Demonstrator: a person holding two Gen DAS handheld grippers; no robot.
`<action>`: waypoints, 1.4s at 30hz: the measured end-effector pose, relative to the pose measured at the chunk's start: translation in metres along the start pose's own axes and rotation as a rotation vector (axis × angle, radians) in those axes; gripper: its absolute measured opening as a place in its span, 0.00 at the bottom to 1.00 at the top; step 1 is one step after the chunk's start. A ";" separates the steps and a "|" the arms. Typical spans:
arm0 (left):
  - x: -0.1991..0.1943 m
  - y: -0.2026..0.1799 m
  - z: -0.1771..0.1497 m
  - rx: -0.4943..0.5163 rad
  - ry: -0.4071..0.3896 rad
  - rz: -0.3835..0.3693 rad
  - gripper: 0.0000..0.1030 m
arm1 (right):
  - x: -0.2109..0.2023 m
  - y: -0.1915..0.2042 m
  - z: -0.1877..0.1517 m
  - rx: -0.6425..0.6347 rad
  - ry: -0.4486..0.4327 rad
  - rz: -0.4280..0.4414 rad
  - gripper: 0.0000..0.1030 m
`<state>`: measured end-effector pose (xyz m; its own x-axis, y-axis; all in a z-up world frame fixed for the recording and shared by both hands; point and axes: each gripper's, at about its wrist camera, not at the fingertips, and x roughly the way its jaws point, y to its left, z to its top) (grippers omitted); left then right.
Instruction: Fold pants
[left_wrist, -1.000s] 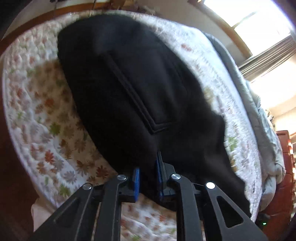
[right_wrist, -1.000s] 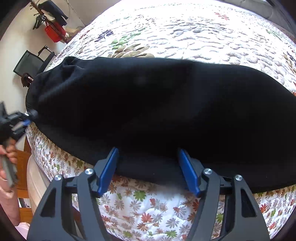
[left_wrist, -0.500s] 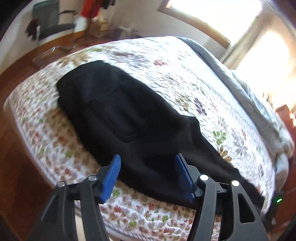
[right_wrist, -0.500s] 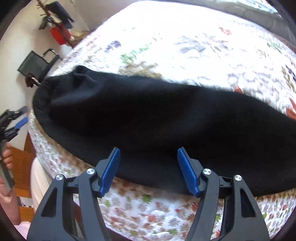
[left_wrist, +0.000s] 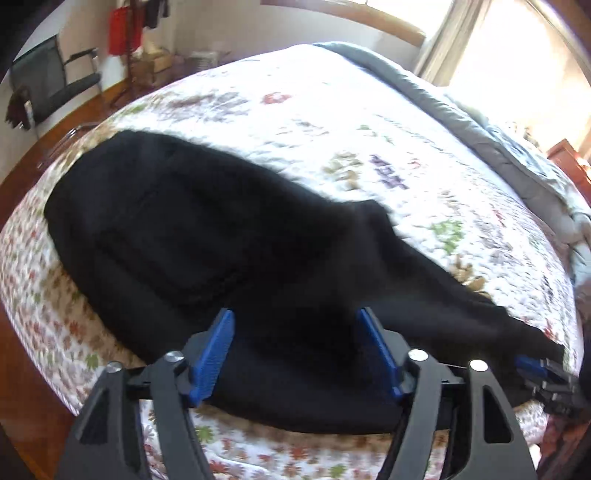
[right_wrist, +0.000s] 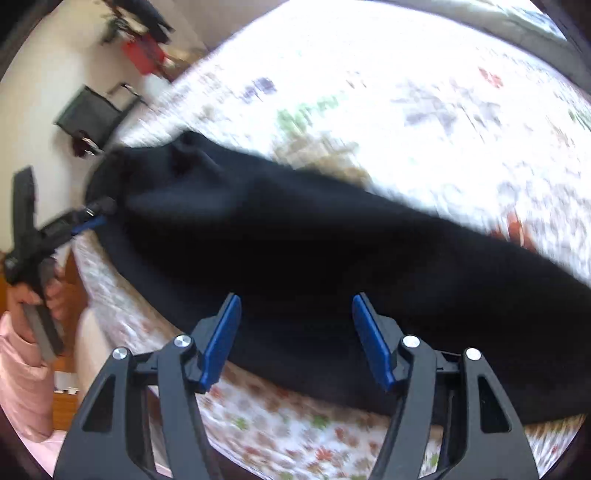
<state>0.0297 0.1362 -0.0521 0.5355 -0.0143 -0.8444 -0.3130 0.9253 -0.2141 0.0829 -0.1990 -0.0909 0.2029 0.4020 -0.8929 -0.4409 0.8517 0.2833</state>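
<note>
pants (left_wrist: 229, 258) lie lengthwise along bed (left_wrist: 369, 122) front edge; left gripper (left_wrist: 295, 354) jaws just opened wide, right gripper (right_wrist: 295, 336) wide, empty.

Below your grippers, the bed's floral quilt (left_wrist: 369, 122) carries black pants (left_wrist: 221, 236) laid lengthwise along its near edge.

**Bedroom, daylit, bed as landmark**

Bed (left_wrist: 332, 122) fills most of both views, covered by white quilt (left_wrist: 424, 155) with floral print. Grey blanket (left_wrist: 417, 96) bunched along bed's far edge. Bright window (left_wrist: 509, 44) with curtain (left_wrist: 439, 40) beyond that edge, glare strong. Past the bed's foot: black chair (left_wrist: 48, 85), red item hanging on a stand (left_wrist: 123, 31), cream wall (right_wrist: 48, 85). Wooden floor (left_wrist: 74, 122) beside bed. Wood furniture (left_wrist: 569, 162) by the window side.
</note>
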 end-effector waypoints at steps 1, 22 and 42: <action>-0.001 -0.002 0.004 0.003 -0.006 -0.007 0.72 | -0.003 0.005 0.011 -0.025 -0.018 0.014 0.61; 0.039 0.028 0.024 -0.012 -0.068 0.171 0.81 | 0.083 0.056 0.086 -0.428 0.157 0.059 0.05; 0.013 0.020 0.010 0.060 -0.112 0.163 0.82 | 0.005 0.003 0.077 -0.222 -0.072 -0.097 0.37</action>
<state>0.0386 0.1582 -0.0621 0.5663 0.1767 -0.8050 -0.3571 0.9329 -0.0464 0.1500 -0.1687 -0.0670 0.3118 0.3513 -0.8828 -0.5959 0.7960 0.1063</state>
